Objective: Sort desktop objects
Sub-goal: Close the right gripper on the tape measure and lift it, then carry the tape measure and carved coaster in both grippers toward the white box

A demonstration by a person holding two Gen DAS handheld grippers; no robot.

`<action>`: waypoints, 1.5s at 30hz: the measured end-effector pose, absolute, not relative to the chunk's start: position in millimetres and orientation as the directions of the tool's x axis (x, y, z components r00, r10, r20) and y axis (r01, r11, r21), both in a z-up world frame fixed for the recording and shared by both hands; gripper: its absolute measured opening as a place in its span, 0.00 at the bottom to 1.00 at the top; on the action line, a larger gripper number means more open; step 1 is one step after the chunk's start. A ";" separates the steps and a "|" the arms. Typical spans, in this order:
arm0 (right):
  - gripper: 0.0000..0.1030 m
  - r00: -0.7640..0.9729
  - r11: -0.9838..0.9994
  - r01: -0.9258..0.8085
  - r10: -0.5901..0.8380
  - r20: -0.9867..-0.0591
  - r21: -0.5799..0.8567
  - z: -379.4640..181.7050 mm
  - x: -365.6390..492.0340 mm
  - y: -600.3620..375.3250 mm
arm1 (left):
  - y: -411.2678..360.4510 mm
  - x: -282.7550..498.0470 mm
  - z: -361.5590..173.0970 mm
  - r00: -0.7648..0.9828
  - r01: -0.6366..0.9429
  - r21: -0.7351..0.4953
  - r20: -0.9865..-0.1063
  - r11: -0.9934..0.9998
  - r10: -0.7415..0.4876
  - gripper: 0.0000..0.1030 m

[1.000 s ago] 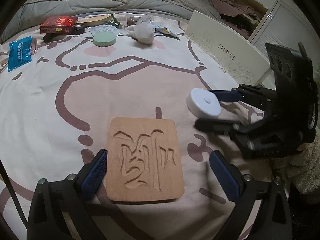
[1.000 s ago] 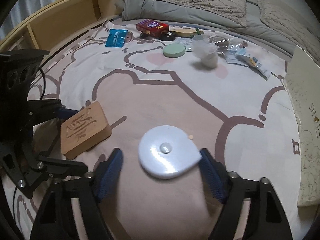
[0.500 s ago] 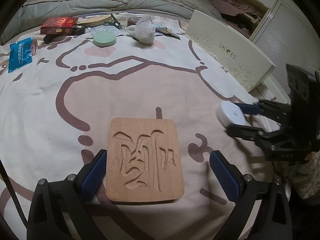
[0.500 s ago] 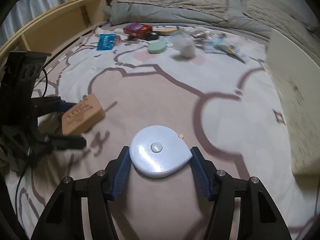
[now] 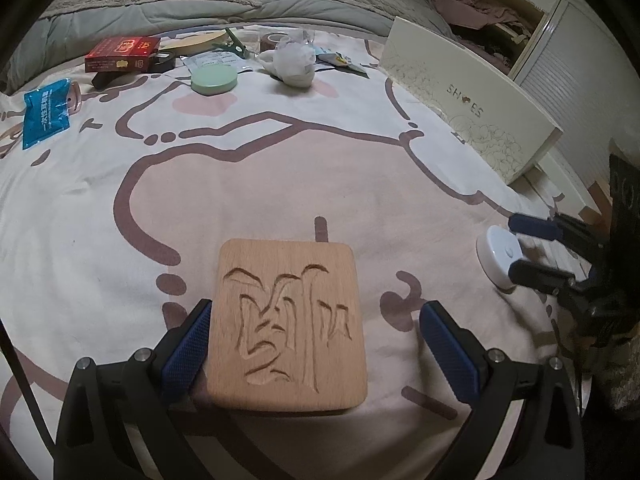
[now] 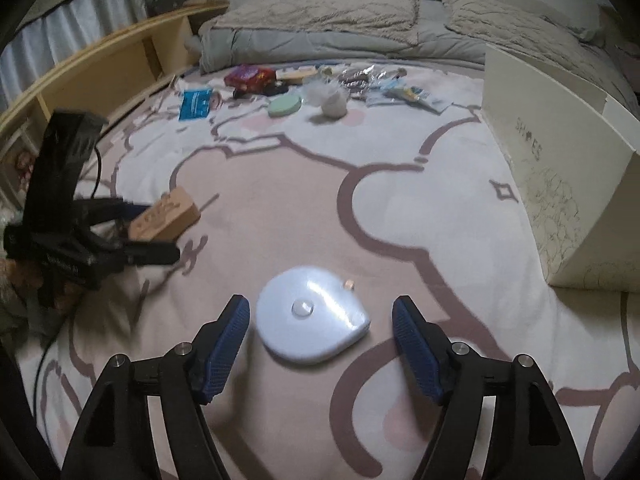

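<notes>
The patterned bedspread [image 5: 280, 168] is carrying everything, with a white shoe box [image 6: 560, 168] standing along its right edge. The carved wooden block [image 5: 288, 320] is lying inside the left gripper [image 5: 316, 344], long axis pointing away, touching only the left pad, jaws released. The right gripper [image 6: 320, 340] is opening around the white tape measure [image 6: 312, 316], neither pad pressing it, box nearer this hand

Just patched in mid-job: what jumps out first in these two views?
The carved wooden block lies flat on the patterned bedspread between the left hand-held gripper's open blue pads. The white round tape measure lies between the right hand-held gripper's pads, which are opening and clear of it. A cream shoe box stands on the right, with small clutter near the pillows.
</notes>
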State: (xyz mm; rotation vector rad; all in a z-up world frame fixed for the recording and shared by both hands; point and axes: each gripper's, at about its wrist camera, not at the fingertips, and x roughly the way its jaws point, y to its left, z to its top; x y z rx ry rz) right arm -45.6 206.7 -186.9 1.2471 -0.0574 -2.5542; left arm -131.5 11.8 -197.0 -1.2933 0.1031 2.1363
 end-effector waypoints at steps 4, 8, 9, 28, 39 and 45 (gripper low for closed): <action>0.72 -0.544 -0.934 0.288 -0.340 -0.768 0.210 -188.4 -50.4 206.5 | 15.0 -130.4 -197.9 -0.320 -0.558 -0.231 -0.827 -0.797 0.463 0.99; 0.72 -0.496 -0.915 0.314 -0.384 -0.779 0.251 -188.5 -45.0 201.1 | 14.3 -130.6 -197.5 -0.314 -0.552 -0.250 -0.821 -0.795 0.476 0.99; 0.72 -0.488 -0.912 0.321 -0.391 -0.780 0.257 -188.4 -42.5 200.1 | 14.2 -130.8 -197.5 -0.314 -0.551 -0.253 -0.820 -0.795 0.478 0.99; 0.56 -0.551 -0.958 0.258 -0.250 -0.796 0.122 -197.9 -49.2 185.2 | 9.4 -138.9 -192.8 -0.387 -0.475 -0.214 -0.820 -0.853 0.421 0.78; 0.56 -0.564 -0.962 0.250 -0.237 -0.791 0.110 -196.9 -45.1 185.4 | 5.1 -136.5 -191.1 -0.403 -0.482 -0.178 -0.825 -0.858 0.397 0.62; 0.56 -0.567 -0.965 0.230 -0.236 -0.789 0.123 -195.5 -44.0 189.4 | 8.5 -135.1 -190.1 -0.409 -0.492 -0.151 -0.829 -0.857 0.381 0.62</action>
